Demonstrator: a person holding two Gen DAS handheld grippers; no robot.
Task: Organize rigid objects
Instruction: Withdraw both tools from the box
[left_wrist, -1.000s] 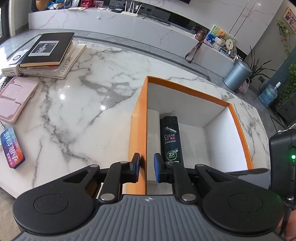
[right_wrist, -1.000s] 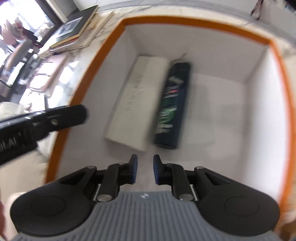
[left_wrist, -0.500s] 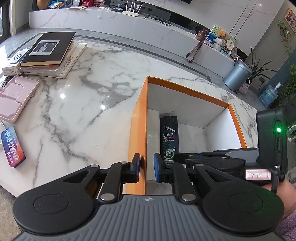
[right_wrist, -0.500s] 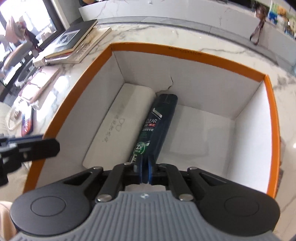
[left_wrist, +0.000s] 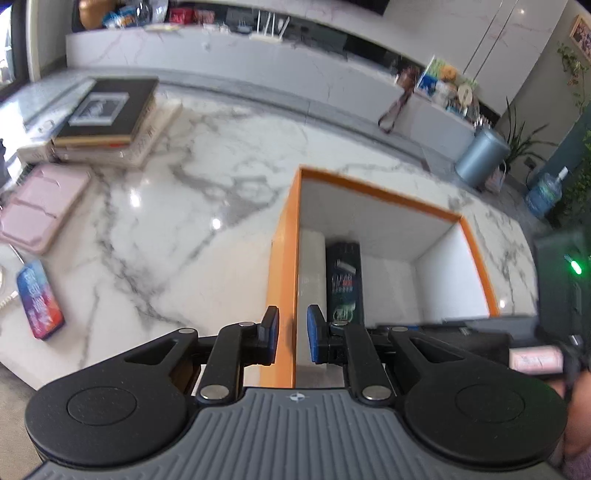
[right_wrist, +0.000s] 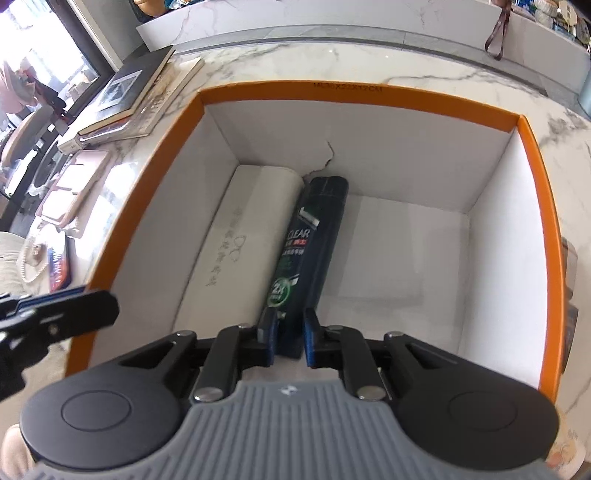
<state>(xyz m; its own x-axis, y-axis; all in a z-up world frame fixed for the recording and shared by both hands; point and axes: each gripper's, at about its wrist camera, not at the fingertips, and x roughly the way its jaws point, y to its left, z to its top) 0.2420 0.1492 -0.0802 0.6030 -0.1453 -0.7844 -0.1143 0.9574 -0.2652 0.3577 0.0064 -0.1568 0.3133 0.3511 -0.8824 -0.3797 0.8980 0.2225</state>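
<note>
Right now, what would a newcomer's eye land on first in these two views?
The orange box fills the right wrist view, a dark shampoo bottle lying inside beside a white case. The right gripper straddles the bottle's near end. The left gripper straddles the box's left wall.

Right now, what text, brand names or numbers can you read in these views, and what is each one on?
"CLEAR": on the dark bottle lying in the orange box.
"2x": green badge lower on the same bottle.
Print on the box's far rim: starts "ML", the rest too blurred.
Faint characters on the white case: unreadable.
Colourful packet on the table: blurred.
Black book cover: no legible text.
</note>
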